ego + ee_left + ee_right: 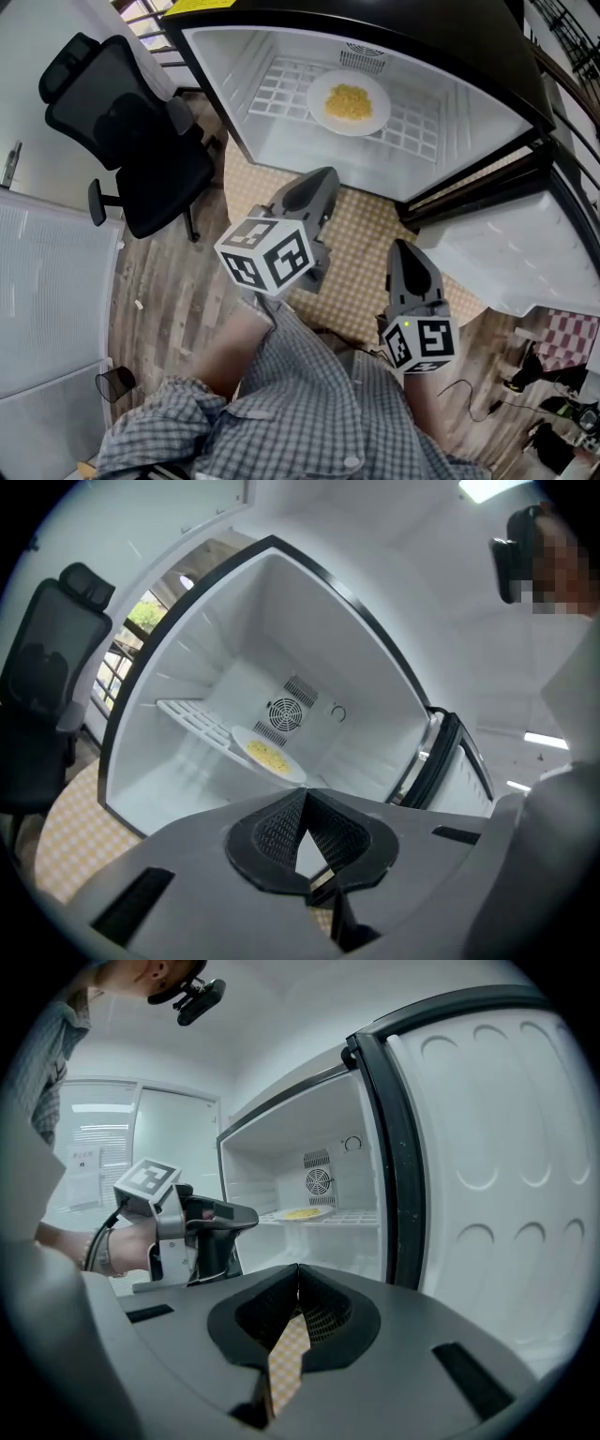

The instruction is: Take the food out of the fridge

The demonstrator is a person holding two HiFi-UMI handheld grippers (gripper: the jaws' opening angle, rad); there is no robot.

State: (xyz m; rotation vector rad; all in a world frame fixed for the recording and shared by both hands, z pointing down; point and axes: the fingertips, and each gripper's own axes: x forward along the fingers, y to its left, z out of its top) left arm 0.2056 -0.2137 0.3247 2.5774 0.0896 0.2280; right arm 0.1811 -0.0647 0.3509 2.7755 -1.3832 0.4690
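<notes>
A white plate of yellow food [349,101] sits on the wire shelf [272,89] inside the open fridge [281,150]. My left gripper [323,174] is in front of the fridge opening, pointing at it, jaws shut and empty. My right gripper [401,247] hangs lower and to the right, short of the opening, also shut and empty. In the left gripper view the plate [269,756] lies straight beyond the shut left gripper [305,795]. The right gripper view shows the plate [302,1213] deep in the fridge, past the left gripper [246,1214], with the right gripper [298,1270] shut.
The fridge door [511,253] stands open at the right. A black office chair [122,131] is left of the fridge. A checkered mat [361,244] covers the floor before it. A white cabinet [47,281] is at far left, with a small black bin [114,382] beside it.
</notes>
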